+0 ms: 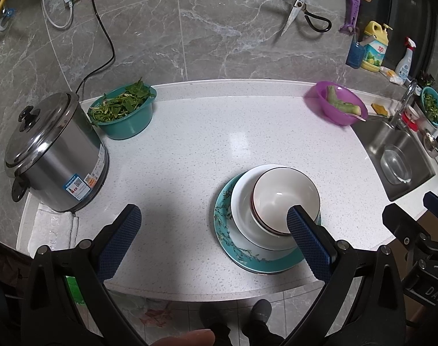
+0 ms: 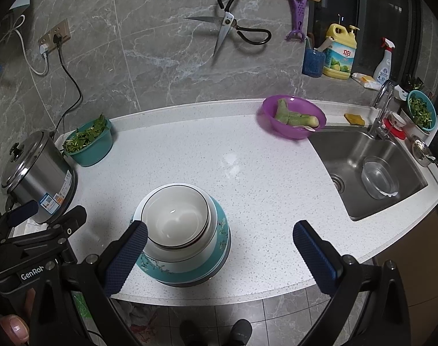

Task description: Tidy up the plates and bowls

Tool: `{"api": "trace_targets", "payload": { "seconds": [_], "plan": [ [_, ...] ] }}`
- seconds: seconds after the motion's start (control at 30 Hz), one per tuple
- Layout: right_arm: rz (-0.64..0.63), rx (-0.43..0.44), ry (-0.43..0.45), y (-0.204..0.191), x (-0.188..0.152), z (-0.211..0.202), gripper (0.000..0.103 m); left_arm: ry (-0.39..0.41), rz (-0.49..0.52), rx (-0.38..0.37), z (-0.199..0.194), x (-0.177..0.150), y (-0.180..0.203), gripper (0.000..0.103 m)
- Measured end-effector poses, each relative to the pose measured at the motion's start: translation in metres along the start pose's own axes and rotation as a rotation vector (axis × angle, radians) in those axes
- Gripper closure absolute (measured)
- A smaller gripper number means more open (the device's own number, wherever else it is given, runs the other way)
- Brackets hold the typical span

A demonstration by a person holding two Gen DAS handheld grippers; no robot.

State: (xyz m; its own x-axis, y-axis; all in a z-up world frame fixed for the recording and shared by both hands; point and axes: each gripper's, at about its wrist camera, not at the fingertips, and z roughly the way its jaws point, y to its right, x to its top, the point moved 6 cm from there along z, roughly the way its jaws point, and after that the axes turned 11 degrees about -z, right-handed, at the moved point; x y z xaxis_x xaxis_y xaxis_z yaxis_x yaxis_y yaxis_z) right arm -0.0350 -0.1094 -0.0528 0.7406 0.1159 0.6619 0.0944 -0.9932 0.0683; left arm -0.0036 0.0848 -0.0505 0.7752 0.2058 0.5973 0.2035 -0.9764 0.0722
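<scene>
Stack of bowls (image 1: 285,199) nested on teal floral plate (image 1: 247,256) at counter (image 1: 207,144) front. My left hand-held gripper (image 1: 210,225) and right hand-held gripper (image 2: 219,239) both spread, empty. Check stack centred before leaving.

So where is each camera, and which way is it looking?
Left wrist: sits on the left gripper, looking forward and down at the counter; its open fingers, a thumb and shoes show, and the stack of dishes lies right of middle.
Right wrist: sits on the right gripper, facing the same way; its open fingers, a thumb and shoes show.
Both see the stack of dishes, rice cooker, purple bowl and sink.
</scene>
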Motion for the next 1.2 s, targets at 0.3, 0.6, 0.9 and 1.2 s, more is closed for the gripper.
{"api": "trace_targets", "payload": {
  "seconds": [0.3,0.6,0.9,1.2],
  "plan": [
    [0.000,0.000,0.000,0.000,0.001,0.000,0.000,-0.002,0.000,0.000,0.001,0.000,0.001,0.000],
    [-0.003,0.004,-0.005,0.001,0.001,0.002,0.000,-0.002,-0.001,0.000,0.002,0.001,0.001,0.000],
    [-0.010,0.009,-0.008,0.003,0.002,0.006,0.000,-0.004,0.000,-0.001,0.003,0.003,0.001,0.000],
    [-0.023,0.017,-0.011,0.007,0.005,0.011,0.000,0.000,-0.007,0.000,0.003,0.004,0.001,0.000]
  ]
}}
